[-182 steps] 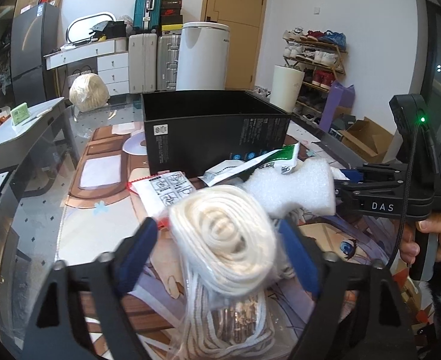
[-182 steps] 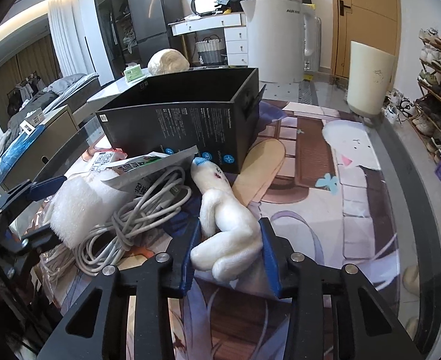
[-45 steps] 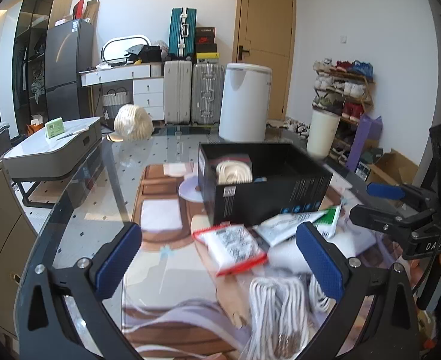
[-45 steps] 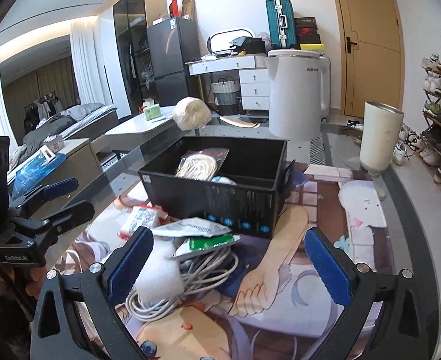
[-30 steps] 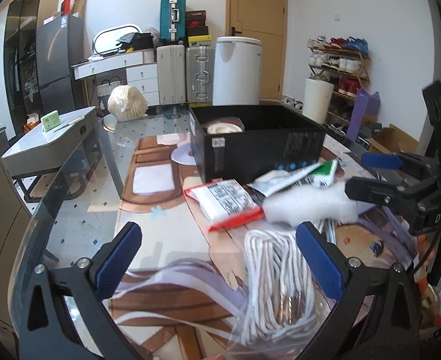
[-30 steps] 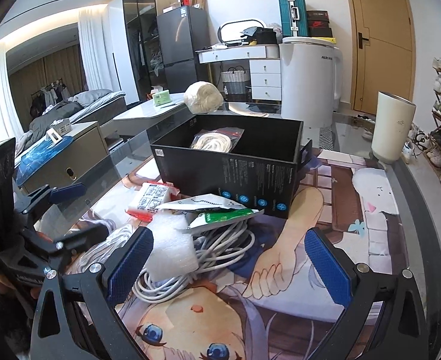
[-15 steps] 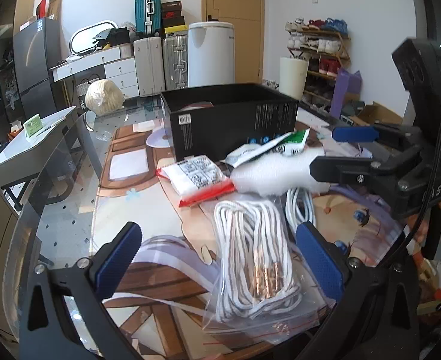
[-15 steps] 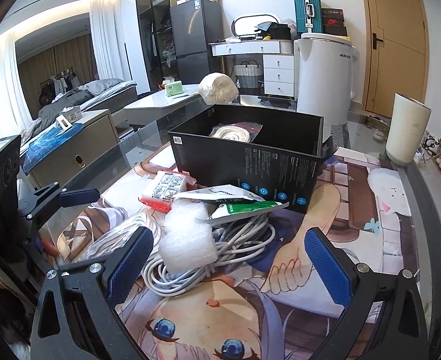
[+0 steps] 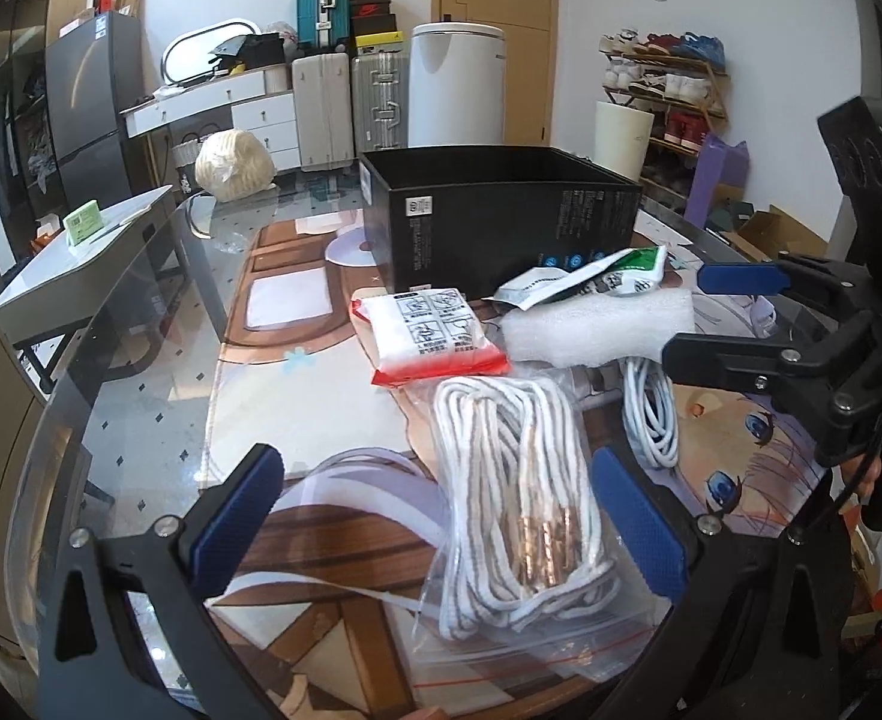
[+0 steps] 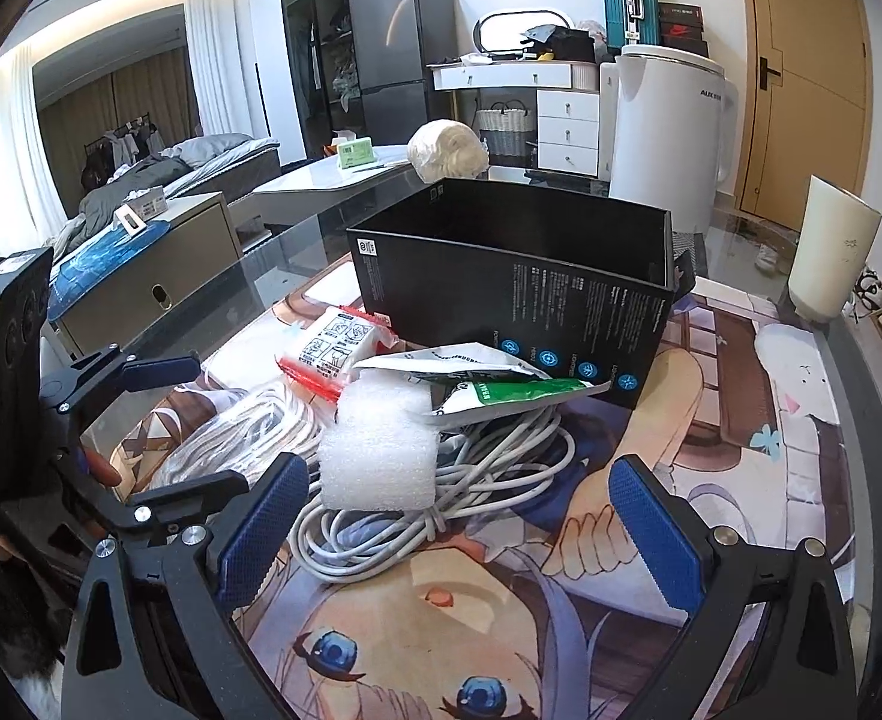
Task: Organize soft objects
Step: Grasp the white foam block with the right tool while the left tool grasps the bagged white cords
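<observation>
Both the left claw (image 9: 441, 516) and right claw (image 10: 459, 516) gape empty, bagged rope (image 9: 513, 498) between the left's pads.

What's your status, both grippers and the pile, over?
Left gripper open over bagged white rope. Right gripper open, facing foam block on white cable coil. Black box behind, unobstructed.

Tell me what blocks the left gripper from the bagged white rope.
Nothing visible does. The left gripper is open and the bagged white rope lies on the table right between its fingers, nearer the right pad, with no other item in front.
</observation>
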`<action>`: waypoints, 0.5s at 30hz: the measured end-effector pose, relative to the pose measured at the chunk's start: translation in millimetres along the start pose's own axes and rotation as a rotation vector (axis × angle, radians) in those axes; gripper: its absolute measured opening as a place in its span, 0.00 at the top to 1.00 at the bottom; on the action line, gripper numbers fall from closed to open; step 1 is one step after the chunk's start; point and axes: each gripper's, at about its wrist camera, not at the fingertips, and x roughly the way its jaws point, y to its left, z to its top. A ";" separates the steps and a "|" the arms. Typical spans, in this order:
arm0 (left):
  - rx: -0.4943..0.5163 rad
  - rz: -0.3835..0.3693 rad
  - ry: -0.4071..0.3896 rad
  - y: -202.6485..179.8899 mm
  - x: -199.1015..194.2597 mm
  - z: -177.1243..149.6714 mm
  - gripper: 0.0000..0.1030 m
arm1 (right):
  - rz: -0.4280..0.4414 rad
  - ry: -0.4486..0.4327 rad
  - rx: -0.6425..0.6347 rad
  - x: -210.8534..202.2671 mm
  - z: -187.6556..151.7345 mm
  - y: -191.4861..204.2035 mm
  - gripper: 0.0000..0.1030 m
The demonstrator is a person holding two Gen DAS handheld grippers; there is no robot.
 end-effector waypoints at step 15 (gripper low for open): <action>0.012 -0.056 0.056 -5.3 8.4 -5.8 0.00 | 0.078 0.012 -0.014 4.4 2.6 14.9 0.30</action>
